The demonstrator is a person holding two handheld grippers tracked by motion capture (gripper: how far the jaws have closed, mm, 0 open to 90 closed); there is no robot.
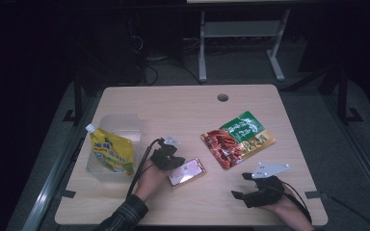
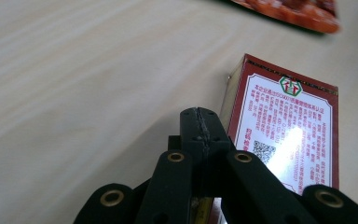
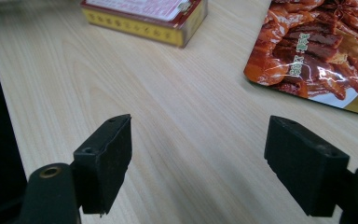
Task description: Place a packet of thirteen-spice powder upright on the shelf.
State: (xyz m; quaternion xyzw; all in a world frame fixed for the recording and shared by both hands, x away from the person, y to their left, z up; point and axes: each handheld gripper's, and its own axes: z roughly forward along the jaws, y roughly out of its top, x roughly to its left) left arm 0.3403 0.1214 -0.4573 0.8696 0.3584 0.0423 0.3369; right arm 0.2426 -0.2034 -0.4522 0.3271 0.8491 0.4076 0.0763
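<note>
A small red box (image 1: 187,172) with white printed text lies flat on the wooden table (image 1: 183,110), near the front middle. My left gripper (image 1: 175,163) rests at the box's left end, its jaws pressed shut together with nothing seen between them. In the left gripper view the shut tips (image 2: 200,116) sit just beside the box (image 2: 284,130), touching or nearly touching its edge. My right gripper (image 1: 241,185) is low over the front right of the table, open and empty. Bare wood lies between its jaws (image 3: 198,158), with the box (image 3: 144,14) farther ahead.
A red-and-green snack bag (image 1: 238,139) lies flat right of centre, seen too as a bag (image 3: 317,51) ahead of the right gripper. A yellow spouted pouch (image 1: 111,151) leans in a clear plastic container (image 1: 125,122) at the left. A cable hole (image 1: 222,97) sits near the far edge.
</note>
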